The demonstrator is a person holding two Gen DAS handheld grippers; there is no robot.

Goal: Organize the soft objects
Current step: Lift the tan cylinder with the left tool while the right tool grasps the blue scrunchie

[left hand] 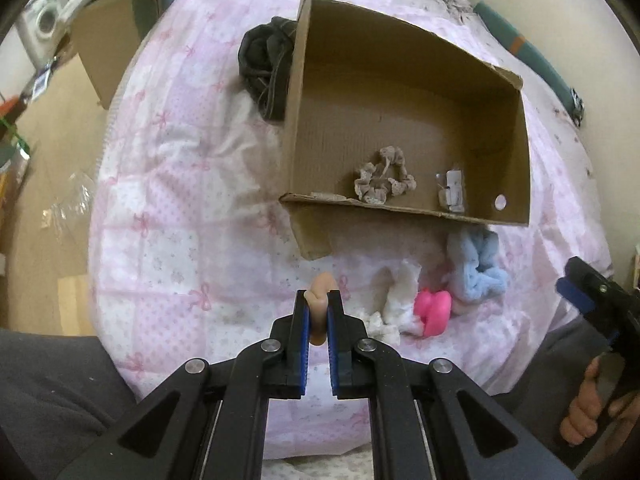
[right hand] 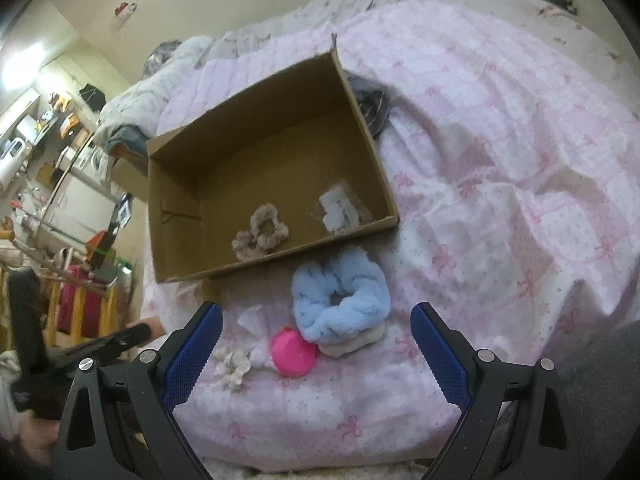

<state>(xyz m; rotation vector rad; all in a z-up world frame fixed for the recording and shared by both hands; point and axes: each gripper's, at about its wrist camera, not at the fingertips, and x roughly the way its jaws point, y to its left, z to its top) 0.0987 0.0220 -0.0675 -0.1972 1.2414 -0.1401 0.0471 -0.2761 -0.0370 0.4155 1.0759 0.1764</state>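
The left gripper was clamped on a small peach soft piece, held above the pink quilt just short of the cardboard box, probably for dropping inside. The right gripper stood wide open and empty over the blue scrunchie and pink round item. Inside the box lay a beige scrunchie and a white packet. The box's near wall stood between the held piece and the floor of the box; a dark cloth lay by its far left side.
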